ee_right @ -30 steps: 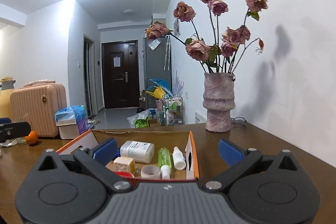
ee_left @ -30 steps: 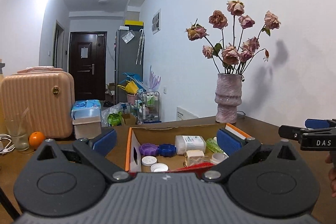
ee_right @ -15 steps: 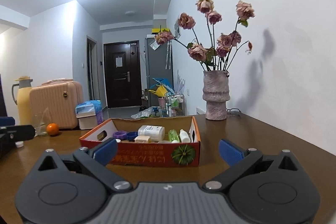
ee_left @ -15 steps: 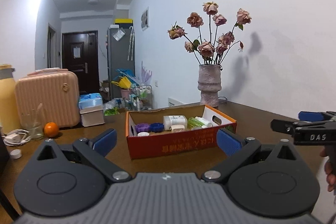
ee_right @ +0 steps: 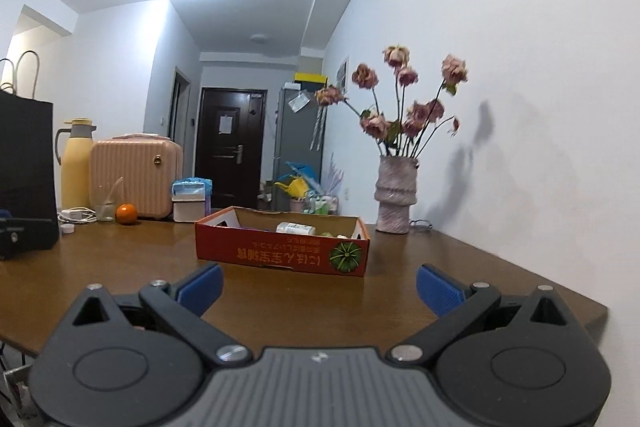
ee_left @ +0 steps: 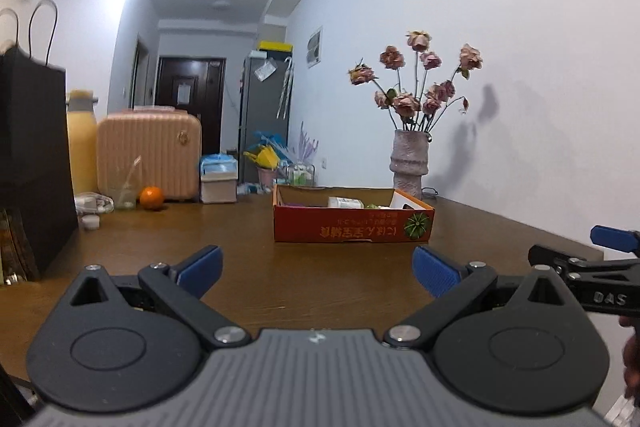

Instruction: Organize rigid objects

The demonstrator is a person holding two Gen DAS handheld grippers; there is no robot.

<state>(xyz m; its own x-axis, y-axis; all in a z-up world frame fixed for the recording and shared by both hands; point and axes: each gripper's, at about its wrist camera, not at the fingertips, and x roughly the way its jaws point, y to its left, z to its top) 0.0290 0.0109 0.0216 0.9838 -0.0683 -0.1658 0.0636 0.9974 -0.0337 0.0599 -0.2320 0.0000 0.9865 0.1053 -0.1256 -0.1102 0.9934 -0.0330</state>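
Observation:
An orange cardboard box (ee_left: 352, 225) stands on the brown table (ee_left: 248, 267), well ahead of both grippers; it also shows in the right wrist view (ee_right: 280, 251). A white bottle (ee_left: 345, 202) and other small items lie inside, mostly hidden by the box wall. My left gripper (ee_left: 318, 269) is open and empty, low over the table. My right gripper (ee_right: 319, 285) is open and empty near the table's front edge; it also shows at the right of the left wrist view (ee_left: 588, 259).
A vase of dried roses (ee_left: 410, 163) stands behind the box by the wall. At the back left are a pink suitcase (ee_left: 149, 155), an orange (ee_left: 151, 197), a yellow flask (ee_left: 81, 143), a tissue box (ee_left: 218, 179) and a black paper bag (ee_left: 32, 163).
Both grippers have pulled back from over the box and dropped lower. The box now looks far smaller and its contents are mostly hidden behind its front wall.

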